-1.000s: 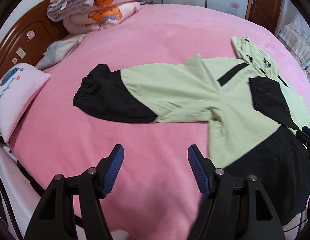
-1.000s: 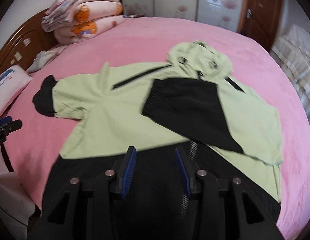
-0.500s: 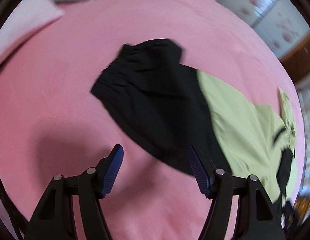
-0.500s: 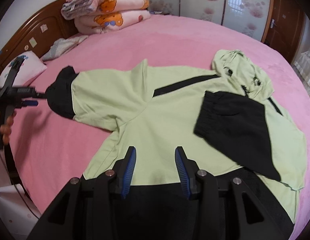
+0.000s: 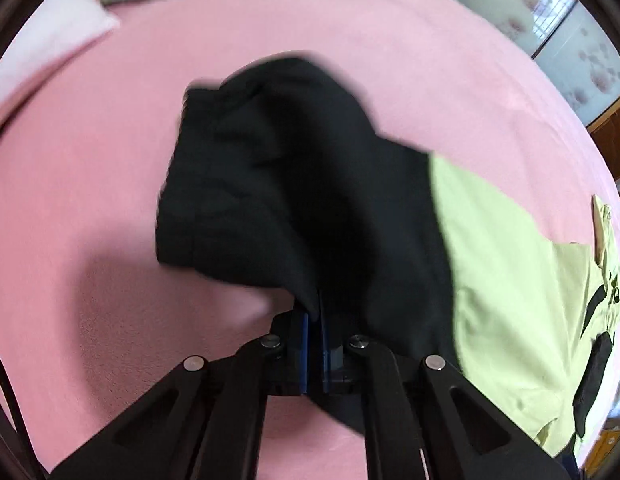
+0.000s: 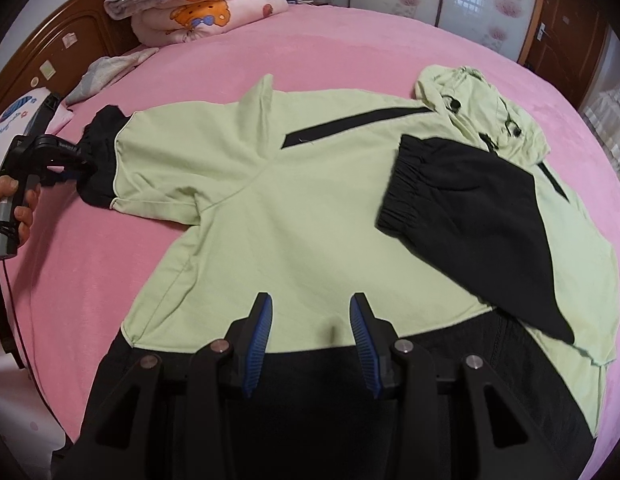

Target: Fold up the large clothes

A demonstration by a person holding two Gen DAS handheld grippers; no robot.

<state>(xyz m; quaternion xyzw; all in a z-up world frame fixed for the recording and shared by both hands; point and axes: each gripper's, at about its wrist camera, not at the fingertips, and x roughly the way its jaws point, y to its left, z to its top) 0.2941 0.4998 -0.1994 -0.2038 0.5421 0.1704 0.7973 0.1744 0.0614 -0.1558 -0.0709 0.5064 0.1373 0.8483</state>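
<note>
The left claw (image 5: 313, 320), wide apart a second ago, has now clenched on the black cuff (image 5: 270, 184) of the hoodie's (image 6: 310, 200) outstretched sleeve, on the pink bed (image 5: 90, 200). That sleeve looks ready to fold inward. The right claw (image 6: 310, 328) hovers released, unchanged, above the hoodie's hem.

Pink bed (image 6: 349, 40) (wooden headboard (image 6: 62, 56) behind)

No legible txt, views blurry.
</note>
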